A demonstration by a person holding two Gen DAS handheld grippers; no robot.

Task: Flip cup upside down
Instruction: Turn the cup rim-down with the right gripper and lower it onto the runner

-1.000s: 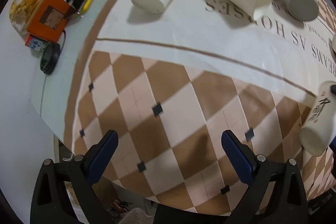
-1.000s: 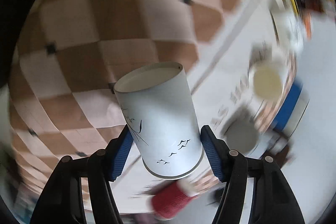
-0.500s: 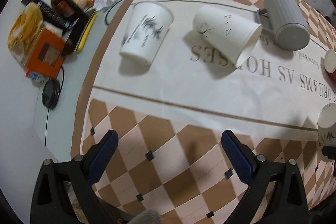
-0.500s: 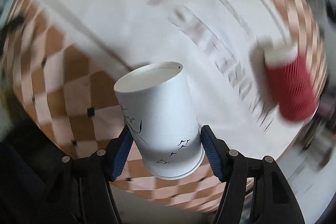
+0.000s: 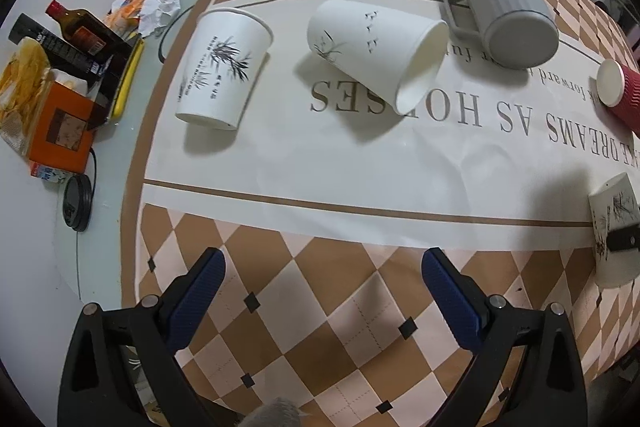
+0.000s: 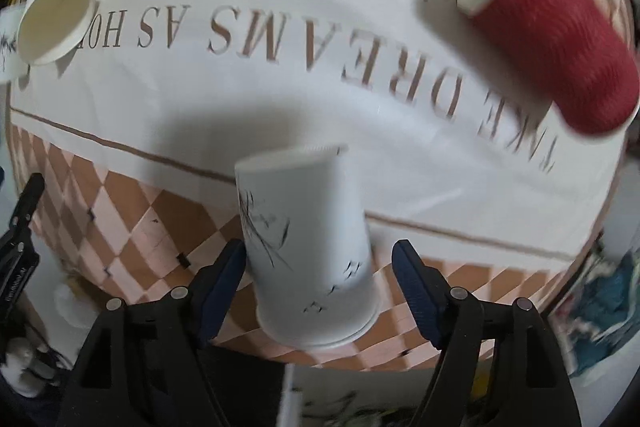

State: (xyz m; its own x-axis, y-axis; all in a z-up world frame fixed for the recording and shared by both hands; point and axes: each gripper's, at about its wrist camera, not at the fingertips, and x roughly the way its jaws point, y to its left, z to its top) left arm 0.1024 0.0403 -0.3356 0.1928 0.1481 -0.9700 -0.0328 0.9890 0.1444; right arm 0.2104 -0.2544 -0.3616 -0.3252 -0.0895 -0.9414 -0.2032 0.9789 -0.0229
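Note:
A white paper cup (image 6: 308, 247) with black ink drawings stands between the fingers of my right gripper (image 6: 320, 279), its wider rim toward the camera. The left finger touches it; a gap shows at the right finger. The same cup (image 5: 614, 227) shows at the right edge of the left wrist view with a black finger across it. My left gripper (image 5: 324, 295) is open and empty over the checkered cloth near the table's front edge.
A white cup (image 5: 222, 67) stands upside down at the left, another white cup (image 5: 380, 55) lies on its side, a grey mug (image 5: 504, 11) and a red cup (image 6: 552, 39) lie behind. Bottles and boxes (image 5: 60, 67) crowd the left table edge.
My right gripper swung round with the cup and brought it down toward the cloth; its jaws now stand wider. My left gripper drew back and rose, showing more of the table.

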